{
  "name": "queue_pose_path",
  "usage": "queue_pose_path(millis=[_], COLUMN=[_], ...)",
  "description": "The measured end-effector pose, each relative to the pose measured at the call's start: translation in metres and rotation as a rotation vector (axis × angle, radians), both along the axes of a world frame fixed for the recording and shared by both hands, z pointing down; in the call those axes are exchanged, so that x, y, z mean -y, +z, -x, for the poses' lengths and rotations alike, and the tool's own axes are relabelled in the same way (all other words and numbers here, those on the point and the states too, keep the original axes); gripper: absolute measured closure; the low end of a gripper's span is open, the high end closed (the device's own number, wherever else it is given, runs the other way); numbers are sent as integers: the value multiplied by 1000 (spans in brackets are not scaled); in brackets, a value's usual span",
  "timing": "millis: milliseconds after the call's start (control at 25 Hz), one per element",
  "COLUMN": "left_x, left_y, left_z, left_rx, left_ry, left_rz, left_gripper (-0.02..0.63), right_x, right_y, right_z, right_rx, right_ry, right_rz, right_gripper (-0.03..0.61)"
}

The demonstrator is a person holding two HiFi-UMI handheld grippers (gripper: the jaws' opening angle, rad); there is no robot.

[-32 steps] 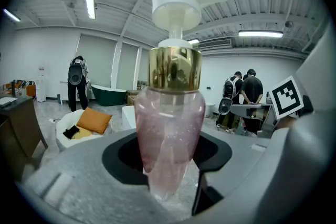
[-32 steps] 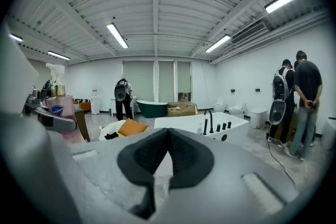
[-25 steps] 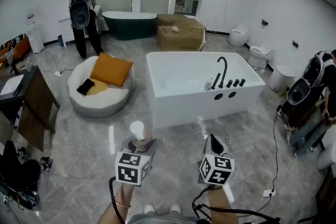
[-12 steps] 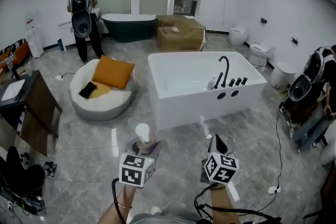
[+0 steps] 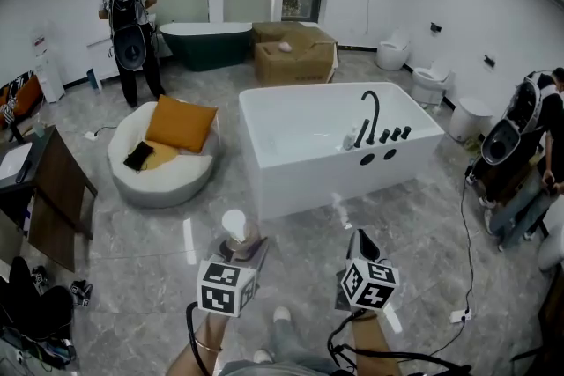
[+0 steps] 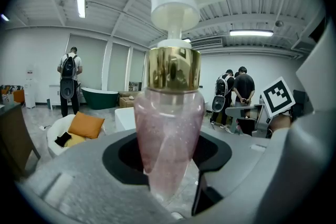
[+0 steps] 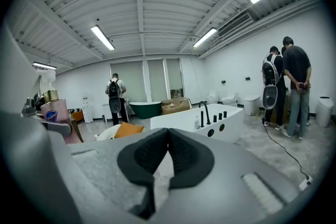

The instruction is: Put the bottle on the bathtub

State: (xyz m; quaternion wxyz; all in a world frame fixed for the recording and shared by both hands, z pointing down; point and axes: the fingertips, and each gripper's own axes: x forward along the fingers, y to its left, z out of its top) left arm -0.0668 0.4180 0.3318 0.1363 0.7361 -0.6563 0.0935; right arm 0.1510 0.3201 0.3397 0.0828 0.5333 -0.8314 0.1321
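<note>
The pink bottle [image 6: 169, 128], with a gold ring and a white pump on top, stands up straight in the left gripper [image 5: 241, 246]. That gripper's fingers are clamped on the bottle's sides. The right gripper [image 7: 167, 157] is beside it, its fingers pressed together with nothing in them. The white bathtub [image 5: 291, 180] sits on the grey floor [image 5: 159, 233] in front of both grippers, well apart from the bottle. A black tap [image 5: 371, 114] stands on the bathtub's right rim.

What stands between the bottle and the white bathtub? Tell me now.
Nothing visible. The left gripper holds the bottle upright, and only bare floor lies between it and the bathtub's near wall. The round seat sits off to the left, out of the path.
</note>
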Motion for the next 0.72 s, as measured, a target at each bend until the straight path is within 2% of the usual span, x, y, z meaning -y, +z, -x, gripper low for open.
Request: queue_pose_path(millis=[440,720], left_x=[87,130], left_y=[-4,-6], left_z=[10,18], left_rx=[5,13], left_ry=[11,-24], left_rz=[-11,7], left_gripper=[382,380], right_x=[91,138], right_y=[0,2], right_z=[5,9], right_rx=[36,17], right_ry=[20,2], right_rz=[9,12], right_gripper=[575,575])
